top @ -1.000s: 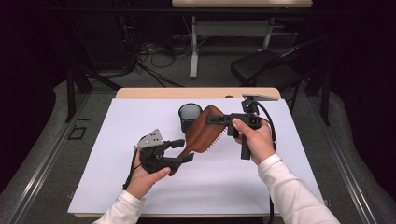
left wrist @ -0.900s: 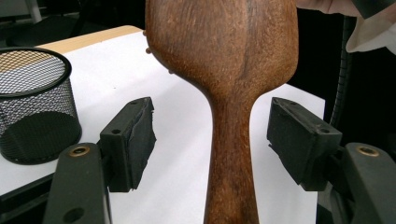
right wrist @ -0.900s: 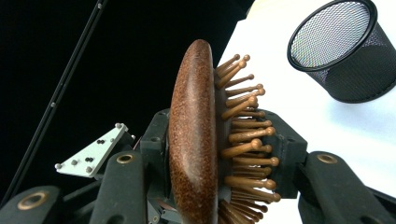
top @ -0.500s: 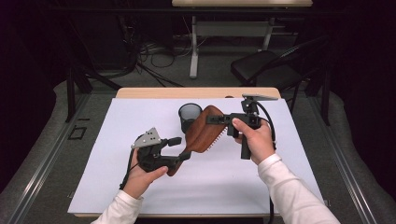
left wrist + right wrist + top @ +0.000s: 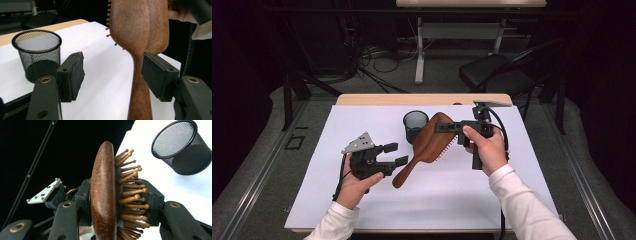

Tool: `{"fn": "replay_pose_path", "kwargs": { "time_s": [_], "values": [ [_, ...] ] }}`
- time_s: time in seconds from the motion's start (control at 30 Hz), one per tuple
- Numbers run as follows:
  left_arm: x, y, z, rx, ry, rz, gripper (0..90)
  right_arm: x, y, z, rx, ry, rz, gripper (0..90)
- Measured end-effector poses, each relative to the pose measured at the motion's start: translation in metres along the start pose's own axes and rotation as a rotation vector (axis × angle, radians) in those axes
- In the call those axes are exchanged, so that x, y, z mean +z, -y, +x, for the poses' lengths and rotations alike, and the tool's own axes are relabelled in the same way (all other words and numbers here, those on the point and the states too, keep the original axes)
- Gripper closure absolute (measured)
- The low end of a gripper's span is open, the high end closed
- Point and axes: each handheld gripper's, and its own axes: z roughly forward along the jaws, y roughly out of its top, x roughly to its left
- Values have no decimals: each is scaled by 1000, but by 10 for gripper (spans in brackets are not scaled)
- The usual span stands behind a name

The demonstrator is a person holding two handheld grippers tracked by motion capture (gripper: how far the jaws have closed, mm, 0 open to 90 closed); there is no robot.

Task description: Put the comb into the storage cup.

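High view: one wooden hairbrush (image 5: 428, 145) is held above the white sheet (image 5: 337, 195) that covers the tabletop (image 5: 377, 99), just beside the one black mesh cup (image 5: 415, 125), on the cup's right. The right gripper (image 5: 447, 128) is clenched on the brush head, its jaws grasping it from the side away from the cup. The left gripper (image 5: 393, 153) sits at the brush's handle end, farther from the cup, with the handle between its jaws. No brand, label or writing can be read on the brush, the cup or the grippers.

Left gripper view: the handle of the hairbrush (image 5: 140, 75) rises between the jaws and lies against the right pad, while the left pad stands clear of it, so this grip is released; the jaws have just been closing a little around the handle. The mesh cup (image 5: 37, 53) stands upright on the sheet, left of the brush.

Right gripper view: the jaws squeeze the hairbrush (image 5: 103, 195) head edge-on, one pad on the smooth back, the other on the pegs. The mesh cup (image 5: 182, 147) is to the brush's upper right
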Motion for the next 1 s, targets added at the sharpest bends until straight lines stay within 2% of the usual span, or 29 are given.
{"fn": "replay_pose_path", "kwargs": {
  "time_s": [0.07,0.33,0.4,0.47,0.53,0.6,0.7,0.77,0.87,0.93,1.0],
  "values": [
    [-1,0,3,-5,-3,-1,369,0,0,0,-1,-2,-1,513],
    [-8,2,15,-25,-42,-24,370,0,0,0,-1,4,-21,512],
    [-10,2,17,-19,-66,-19,370,0,0,0,-1,1,-23,512],
    [-13,2,20,-29,-78,-19,365,0,-1,-1,-3,1,-23,512],
    [-16,3,23,-32,-120,-27,364,0,-1,-1,-4,3,-22,511],
    [-19,4,28,-53,-141,-24,333,0,-1,-1,-6,4,-22,512],
    [-23,5,34,-49,-196,-23,305,0,-1,-2,-9,5,-26,512],
    [-25,6,37,-51,-206,-17,285,0,-1,-2,-10,7,-22,512],
    [-27,7,40,-28,-233,-11,283,0,-1,-2,-11,9,-23,511],
    [-28,7,41,-19,-254,-1,247,1,-1,-2,-9,8,-28,512],
    [-29,8,44,-15,-260,4,239,0,-1,-2,-10,9,-22,512]
  ]
}}
